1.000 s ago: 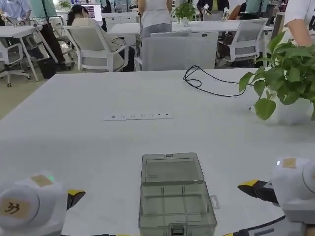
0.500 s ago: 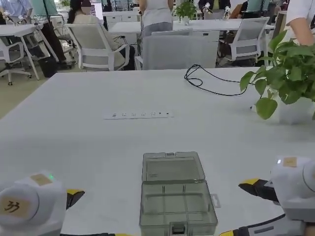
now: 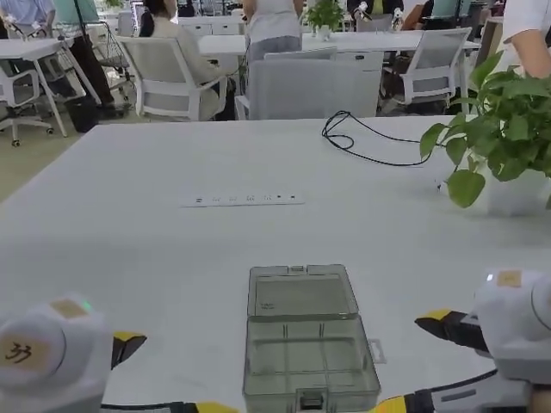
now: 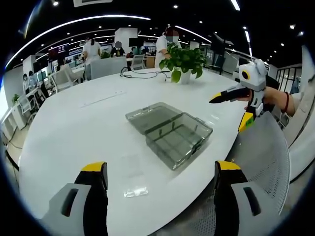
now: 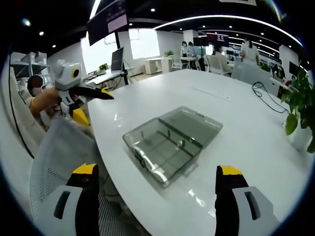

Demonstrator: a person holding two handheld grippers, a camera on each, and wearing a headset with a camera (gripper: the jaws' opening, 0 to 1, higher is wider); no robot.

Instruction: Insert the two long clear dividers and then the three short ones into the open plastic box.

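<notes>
Far left, white left gripper with yellow-tipped black jaws (image 4: 160, 171): spread wide, grips nothing, hovers over the near edge of the white worktop (image 3: 129, 245). Just ahead of it, small clear flat piece (image 4: 135, 191), lying on the worktop. Centre, smoky transparent plastic box (image 3: 306, 344): sits open near the front edge, lid folded flat back. Right, matching white right gripper (image 5: 157, 170): jaws likewise wide apart, empty, beside the box but apart from it. Farther back, flat white power strip (image 3: 242, 200), looped black cable (image 3: 366, 142), green potted plant (image 3: 495, 129)
</notes>
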